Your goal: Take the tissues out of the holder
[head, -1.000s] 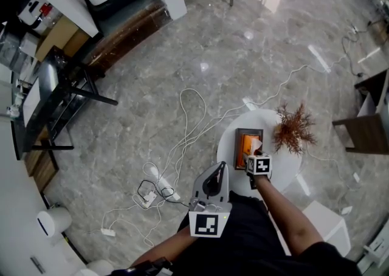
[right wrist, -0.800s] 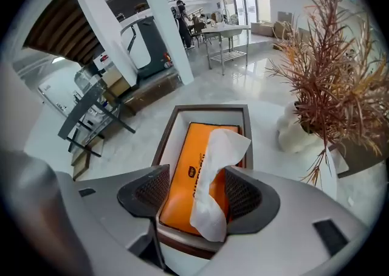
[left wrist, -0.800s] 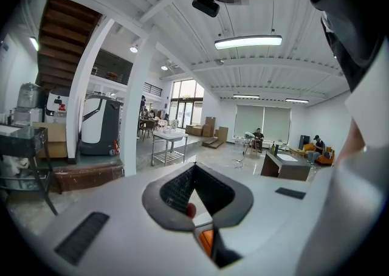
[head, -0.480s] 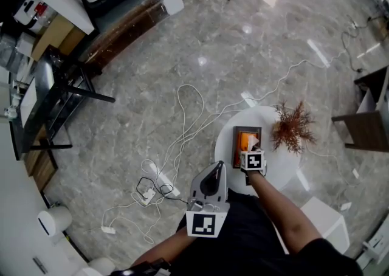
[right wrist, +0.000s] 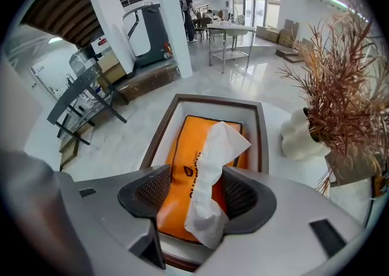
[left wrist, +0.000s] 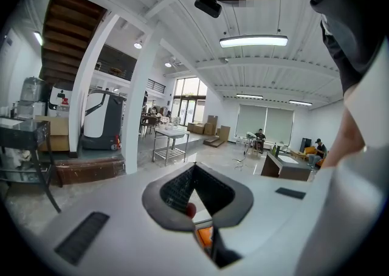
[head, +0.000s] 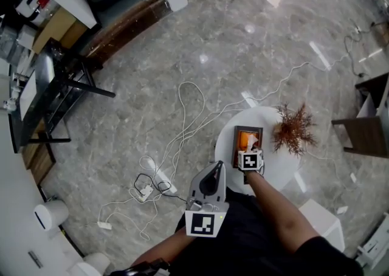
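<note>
A brown tissue holder (head: 237, 147) stands on a small round white table (head: 226, 138). In it lies an orange tissue pack (right wrist: 182, 168) with one white tissue (right wrist: 214, 159) sticking up out of its slot. My right gripper (right wrist: 194, 174) is open just above the holder's near end (right wrist: 159, 132). The tissue rises between the two jaws and leans on the right one. In the head view the right gripper (head: 249, 152) hangs over the holder's near edge. My left gripper (head: 216, 170) is shut and empty, held close to my body, left of the table; its jaws (left wrist: 194, 168) meet at the tips.
A dried reddish plant (head: 293, 127) in a white vase (right wrist: 299, 138) stands on the table right of the holder. White cables (head: 182, 129) and a power strip (head: 159, 179) lie on the marble floor to the left. A white box (head: 322, 223) sits at the lower right.
My right gripper has moved a little forward and left over the holder's near end, so the tissue now stands between its jaws. The left gripper has barely moved.
</note>
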`<state>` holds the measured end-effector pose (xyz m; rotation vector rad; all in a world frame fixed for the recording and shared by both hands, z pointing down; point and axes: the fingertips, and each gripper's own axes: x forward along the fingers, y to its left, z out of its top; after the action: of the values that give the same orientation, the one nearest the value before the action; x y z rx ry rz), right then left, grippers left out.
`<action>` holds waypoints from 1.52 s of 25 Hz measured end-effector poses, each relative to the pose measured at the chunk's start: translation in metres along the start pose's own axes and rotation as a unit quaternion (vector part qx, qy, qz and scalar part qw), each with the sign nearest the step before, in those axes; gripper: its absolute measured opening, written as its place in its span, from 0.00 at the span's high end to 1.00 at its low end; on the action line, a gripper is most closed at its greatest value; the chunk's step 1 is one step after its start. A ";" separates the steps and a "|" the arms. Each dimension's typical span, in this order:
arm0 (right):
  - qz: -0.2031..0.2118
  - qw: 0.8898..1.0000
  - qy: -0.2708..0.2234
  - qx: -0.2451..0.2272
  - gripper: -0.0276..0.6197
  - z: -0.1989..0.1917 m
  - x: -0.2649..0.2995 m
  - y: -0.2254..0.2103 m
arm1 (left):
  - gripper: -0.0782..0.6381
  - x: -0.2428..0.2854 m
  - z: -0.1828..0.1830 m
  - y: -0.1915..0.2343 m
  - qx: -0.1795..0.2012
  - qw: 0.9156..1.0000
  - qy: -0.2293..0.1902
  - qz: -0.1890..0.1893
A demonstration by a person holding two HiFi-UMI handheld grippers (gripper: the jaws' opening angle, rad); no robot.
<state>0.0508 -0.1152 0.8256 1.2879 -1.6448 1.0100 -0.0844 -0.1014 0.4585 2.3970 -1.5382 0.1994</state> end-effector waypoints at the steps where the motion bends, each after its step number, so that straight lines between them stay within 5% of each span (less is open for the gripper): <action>1: 0.002 1.000 -0.004 -0.001 0.54 0.002 0.000 0.001 | 0.89 -0.001 0.000 0.002 0.002 1.000 -0.002 0.002; 14: 0.006 1.000 -0.007 0.012 0.57 0.001 -0.003 -0.008 | 0.89 -0.011 -0.001 0.009 -0.038 0.999 -0.010 0.004; 20: 0.013 0.999 -0.023 0.037 0.68 -0.006 -0.018 -0.018 | 0.89 -0.016 0.003 0.006 -0.046 0.999 -0.026 -0.007; 32: 0.010 0.999 -0.043 -0.016 0.91 -0.005 -0.036 -0.013 | 0.89 -0.034 0.004 0.012 -0.050 0.998 -0.034 -0.006; 38: 0.002 0.998 -0.055 -0.013 0.92 -0.005 -0.048 -0.011 | 0.89 -0.048 0.004 0.011 -0.050 0.998 -0.043 -0.009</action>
<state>0.0703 -0.0960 0.7845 1.3447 -1.7366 0.9321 -0.1146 -0.0654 0.4432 2.3677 -1.5241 0.0159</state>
